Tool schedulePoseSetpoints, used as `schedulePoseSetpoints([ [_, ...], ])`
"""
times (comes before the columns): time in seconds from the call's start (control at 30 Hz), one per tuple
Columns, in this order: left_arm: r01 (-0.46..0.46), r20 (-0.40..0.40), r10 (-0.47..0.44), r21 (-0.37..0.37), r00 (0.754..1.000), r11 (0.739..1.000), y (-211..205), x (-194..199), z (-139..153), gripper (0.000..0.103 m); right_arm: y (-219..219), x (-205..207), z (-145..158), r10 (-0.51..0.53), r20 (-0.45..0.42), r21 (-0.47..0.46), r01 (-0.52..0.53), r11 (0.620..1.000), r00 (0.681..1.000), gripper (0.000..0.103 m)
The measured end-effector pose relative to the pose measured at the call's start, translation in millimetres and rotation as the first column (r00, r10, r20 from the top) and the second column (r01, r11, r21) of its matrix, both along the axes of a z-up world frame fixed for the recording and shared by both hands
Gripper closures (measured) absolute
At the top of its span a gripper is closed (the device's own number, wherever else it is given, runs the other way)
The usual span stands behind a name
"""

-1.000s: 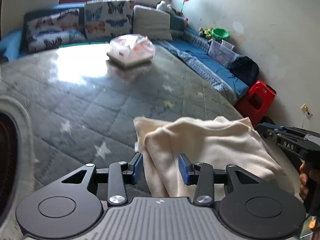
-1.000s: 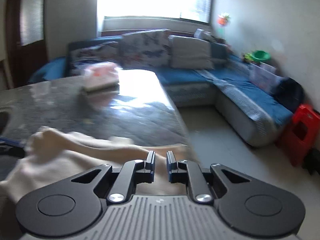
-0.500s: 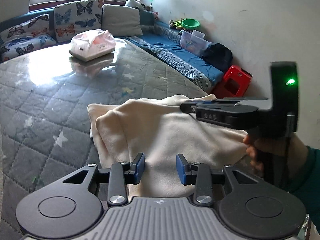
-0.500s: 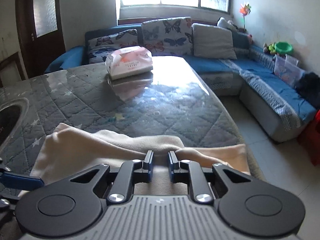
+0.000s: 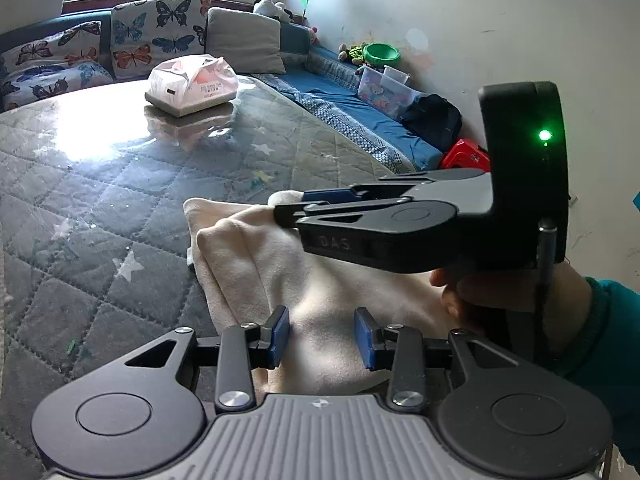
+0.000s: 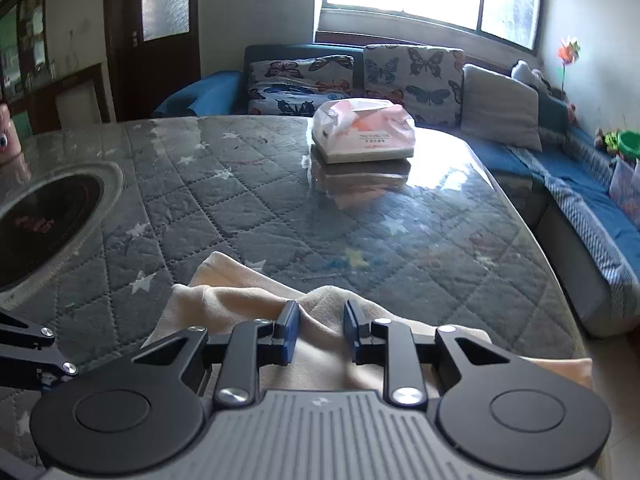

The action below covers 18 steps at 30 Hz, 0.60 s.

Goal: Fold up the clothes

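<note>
Fingers (image 5: 280, 334) of the left gripper (image 5: 322, 338) and right gripper (image 6: 319, 330) gape, gripping nothing, over the cream garment (image 5: 320, 280) doubled near the surface (image 5: 120, 200) edge, where a nudge could unfold it or slide it off.

The left gripper (image 5: 322, 338) had a grey ribbed body, two black round-ended linkage plates with silver screws, and blue pads (image 5: 280, 334) on black fingers. The right gripper (image 6: 319, 330) was built the same. In the left view the right one showed side-on: matte black, "DAS" embossed on its flank, a green light on an upright black block, a thin black cable running down. The hand (image 5: 516, 288) wore a teal sleeve (image 5: 608, 344).
</note>
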State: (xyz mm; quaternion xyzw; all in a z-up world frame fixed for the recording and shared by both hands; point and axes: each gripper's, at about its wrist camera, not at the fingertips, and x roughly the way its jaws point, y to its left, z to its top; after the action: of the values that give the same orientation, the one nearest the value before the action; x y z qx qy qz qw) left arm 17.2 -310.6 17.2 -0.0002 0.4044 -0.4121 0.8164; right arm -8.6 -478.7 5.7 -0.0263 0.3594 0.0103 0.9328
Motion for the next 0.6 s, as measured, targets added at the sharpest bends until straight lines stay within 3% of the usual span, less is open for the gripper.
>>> schedulePoseSetpoints([
  [0.17, -0.003, -0.010, 0.003, -0.012, 1.000, 1.000, 4, 0, 0, 0.064, -11, -18, 14, -0.024, 0.035, 0.032, 0.023, 0.999, 0.999, 0.078],
  [0.33, -0.005, -0.009, 0.005, -0.016, 1.000, 1.000, 7, -1, 0, 0.063, -33, -71, 22, -0.108, 0.067, 0.073, 0.103, 0.992, 0.992, 0.078],
  [0.6, -0.004, 0.008, 0.004, -0.003, 1.000, 1.000, 7, -3, -1, 0.062, -58, -149, 6, -0.252, 0.075, 0.019, 0.251, 0.968, 0.965, 0.077],
])
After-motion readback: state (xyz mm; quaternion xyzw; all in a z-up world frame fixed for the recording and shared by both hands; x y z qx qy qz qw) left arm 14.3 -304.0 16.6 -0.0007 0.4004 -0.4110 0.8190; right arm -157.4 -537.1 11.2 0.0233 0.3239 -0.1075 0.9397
